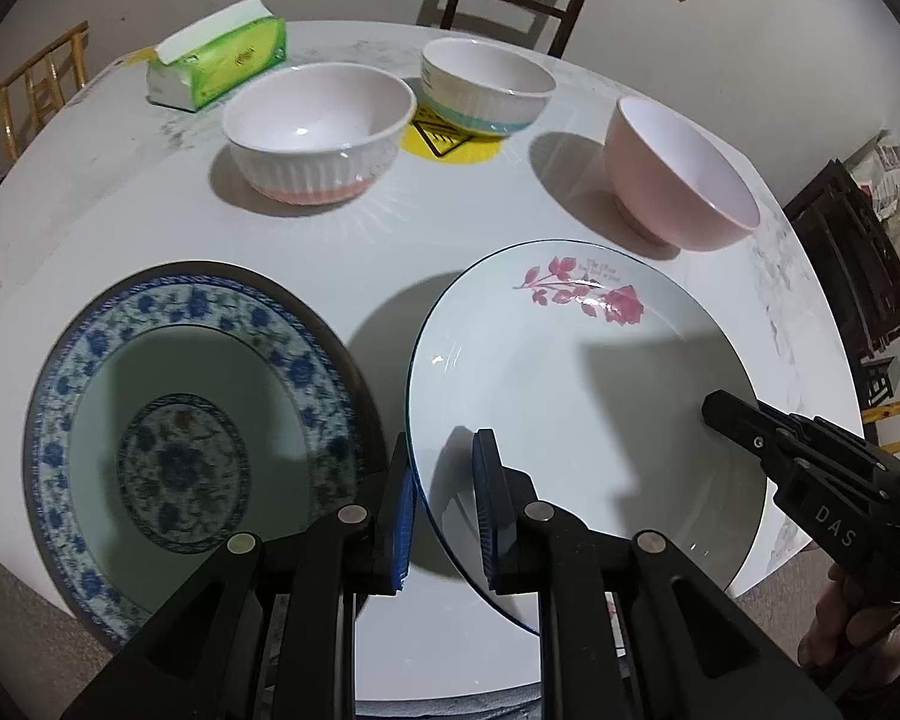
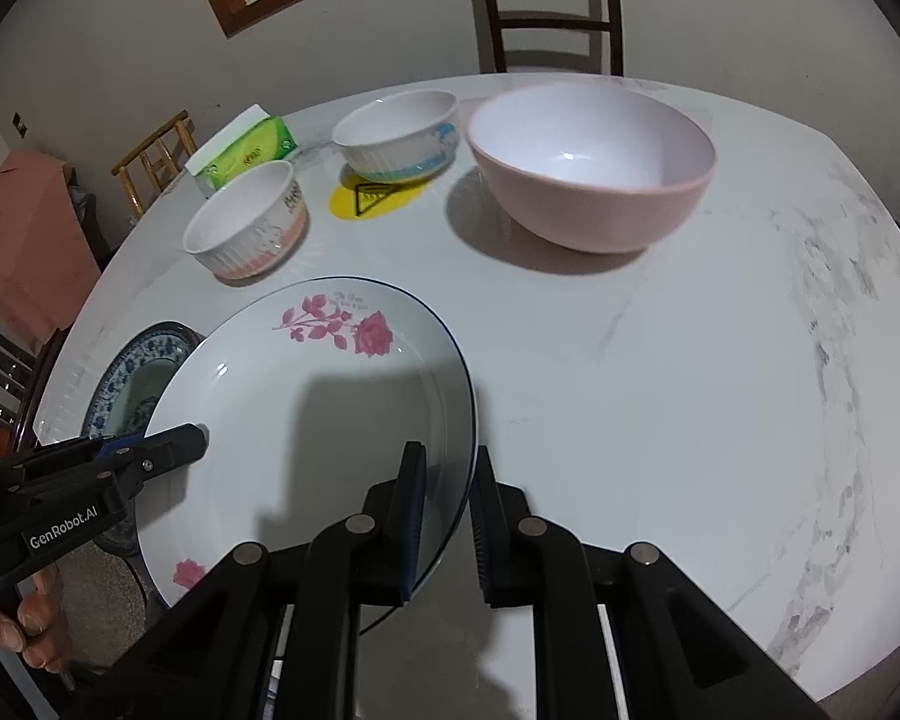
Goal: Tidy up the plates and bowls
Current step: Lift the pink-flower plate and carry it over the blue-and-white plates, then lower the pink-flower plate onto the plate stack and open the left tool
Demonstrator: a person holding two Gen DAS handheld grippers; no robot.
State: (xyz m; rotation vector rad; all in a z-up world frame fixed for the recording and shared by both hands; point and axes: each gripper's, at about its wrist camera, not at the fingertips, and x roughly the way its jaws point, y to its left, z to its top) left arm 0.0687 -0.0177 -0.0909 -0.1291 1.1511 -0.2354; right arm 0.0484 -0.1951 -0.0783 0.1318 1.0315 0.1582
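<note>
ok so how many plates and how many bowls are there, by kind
Plates: 2, the rose plate clamped at its rim by both grippers, left and right, and the blue floral plate.
Bowls: 3, pink-banded, blue-banded, pink.
Total: 5

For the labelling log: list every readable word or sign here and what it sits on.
"DAS": right gripper body.
"GenRobot.AI": left gripper body.
Black warning triangle: yellow sticker on the table.
Script on the rose plate, bowl and tissue pack: too small to read.
</note>
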